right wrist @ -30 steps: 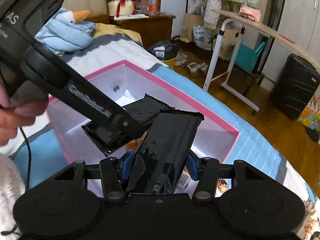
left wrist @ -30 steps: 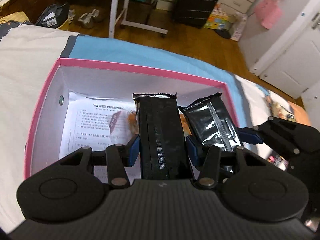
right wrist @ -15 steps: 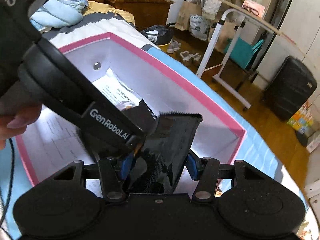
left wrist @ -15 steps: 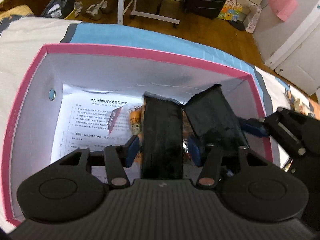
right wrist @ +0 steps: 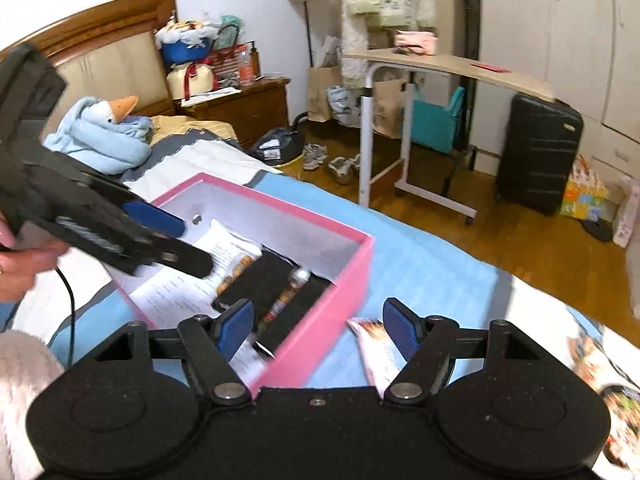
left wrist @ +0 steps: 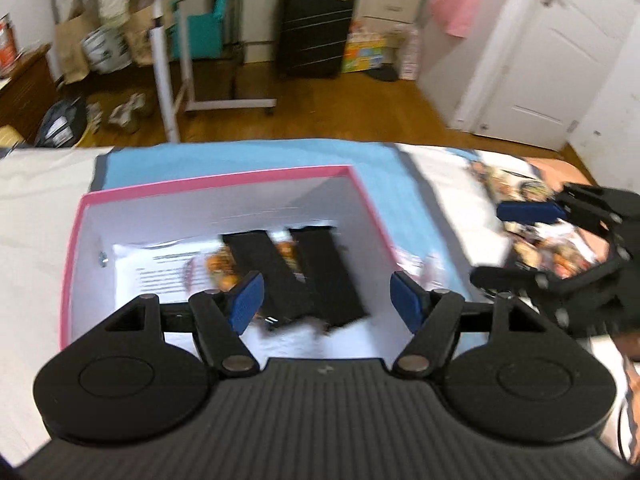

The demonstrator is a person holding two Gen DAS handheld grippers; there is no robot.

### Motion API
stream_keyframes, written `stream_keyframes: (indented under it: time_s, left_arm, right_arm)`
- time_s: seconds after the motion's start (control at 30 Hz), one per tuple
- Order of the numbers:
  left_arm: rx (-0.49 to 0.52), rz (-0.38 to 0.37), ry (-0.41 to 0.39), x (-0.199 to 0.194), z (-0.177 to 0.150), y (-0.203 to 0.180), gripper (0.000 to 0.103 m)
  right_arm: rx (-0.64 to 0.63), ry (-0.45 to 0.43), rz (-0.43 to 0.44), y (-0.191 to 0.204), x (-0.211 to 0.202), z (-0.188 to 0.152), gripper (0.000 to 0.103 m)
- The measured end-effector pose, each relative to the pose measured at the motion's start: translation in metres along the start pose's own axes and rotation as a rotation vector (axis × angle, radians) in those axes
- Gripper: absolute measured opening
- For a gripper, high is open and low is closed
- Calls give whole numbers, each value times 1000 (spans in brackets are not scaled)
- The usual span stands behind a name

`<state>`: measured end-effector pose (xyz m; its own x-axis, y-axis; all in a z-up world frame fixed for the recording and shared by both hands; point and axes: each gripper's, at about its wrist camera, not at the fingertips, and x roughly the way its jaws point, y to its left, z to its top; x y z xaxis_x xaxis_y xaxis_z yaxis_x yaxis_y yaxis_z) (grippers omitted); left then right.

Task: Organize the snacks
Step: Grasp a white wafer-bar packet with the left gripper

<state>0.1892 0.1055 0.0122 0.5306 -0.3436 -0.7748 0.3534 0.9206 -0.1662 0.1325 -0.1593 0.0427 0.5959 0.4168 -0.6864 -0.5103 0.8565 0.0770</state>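
**A:** What holds the snacks, and where is it?

**B:** A pink-rimmed box (left wrist: 224, 178) with white inner walls sits on a bed (left wrist: 36, 208), on a blue patch of the cover near the bed's far edge. Inside, two black snack packets (left wrist: 276, 276) lie flat side by side, close to the box's right wall. An orange-printed packet (right wrist: 240, 266) shows beside and between them, partly covered. Under everything lies a printed sheet of paper (left wrist: 160, 276), bare toward the box's left wall.

**A:** And the two tools?

**B:** The left gripper (left wrist: 326, 300) hangs above the box's near edge. Its blue pads are spread and widening, with nothing pressed between them; the black packets lie below in the box. The right gripper (right wrist: 318, 330) is over the box's right-hand corner, jaws also apart and opening, empty. Each gripper shows at the side of the other's view, and a hand (right wrist: 24, 268) grips the left one.

**A:** Anything outside the box?

**B:** More colourful packets (left wrist: 532, 216) lie on the cover to the box's right, near that side of the bed. They are blurred.

**A:** How much free room is there?

**B:** The left half of the box floor is open. White and blue cover lies bare around the box. Beyond the bed's far edge is wood floor, with a rolling side table (right wrist: 448, 68) and a black suitcase (right wrist: 538, 152).
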Motion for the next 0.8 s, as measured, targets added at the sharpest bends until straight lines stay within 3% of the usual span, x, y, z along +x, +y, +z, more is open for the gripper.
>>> stream_keyframes:
  time_s: [0.17,0.33,0.4,0.47,0.53,0.67,0.8]
  left_arm:
    - [95,-33,-6,-8,-6,-45,65]
    - [187,-38,11,5,-13,-94,65]
    - [227,-41,30,15,-15,-116,61]
    - [226,-90,75,28,-14,-130,52]
    - [223,-112,98,40,-15,-143,51]
    - [209,-63,115,69,-20,-163,51]
    - [236,34,110,94,-29,-179,49]
  right_arm:
    - [33,29,-8,-34,-18,-6,71]
    - [84,30,45,-59,-16,-5,71]
    - [81,29,46,-65,-13,-3,71]
    - [64,10,20,-70,-14,-4,71]
    - [12,28,5,-73,-9,1,71]
    - [-59,124,22,-81,7,14,71]
    - [-70,184,86,-93,29,22,71]
